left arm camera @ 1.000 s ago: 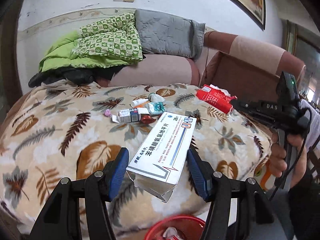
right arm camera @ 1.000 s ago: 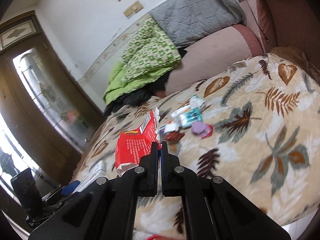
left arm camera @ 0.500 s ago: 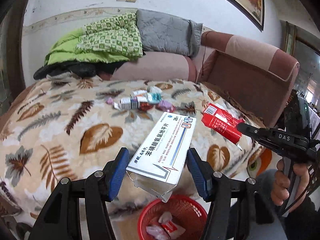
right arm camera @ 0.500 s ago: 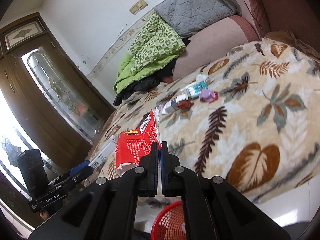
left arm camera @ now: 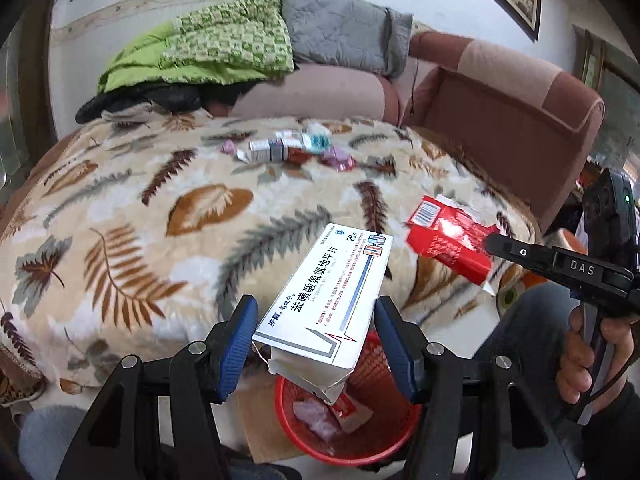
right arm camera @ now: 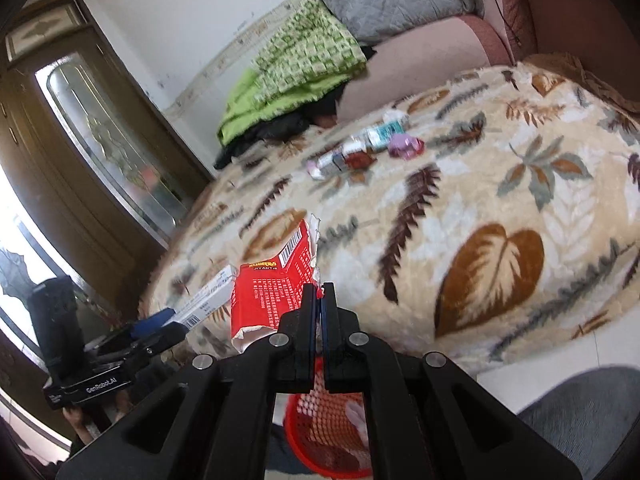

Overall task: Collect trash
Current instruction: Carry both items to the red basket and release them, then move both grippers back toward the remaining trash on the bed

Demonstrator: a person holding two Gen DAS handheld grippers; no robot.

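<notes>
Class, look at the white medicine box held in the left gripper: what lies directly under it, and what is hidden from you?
Under the white medicine box stands a red basket holding pale and red wrappers. The box covers the basket's far rim and whatever lies there.

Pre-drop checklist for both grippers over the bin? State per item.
1. Left gripper holds white medicine box: ok, box sits between the blue pads.
2. Right gripper clamps red packet: ok, jaws shut on its edge.
3. White box above red basket: ok, torn end hangs over it.
4. Red packet above the basket: cannot tell.
5. Basket has room: ok, only a few scraps inside.
6. Trash left on blanket: not ok, small pile remains.
</notes>
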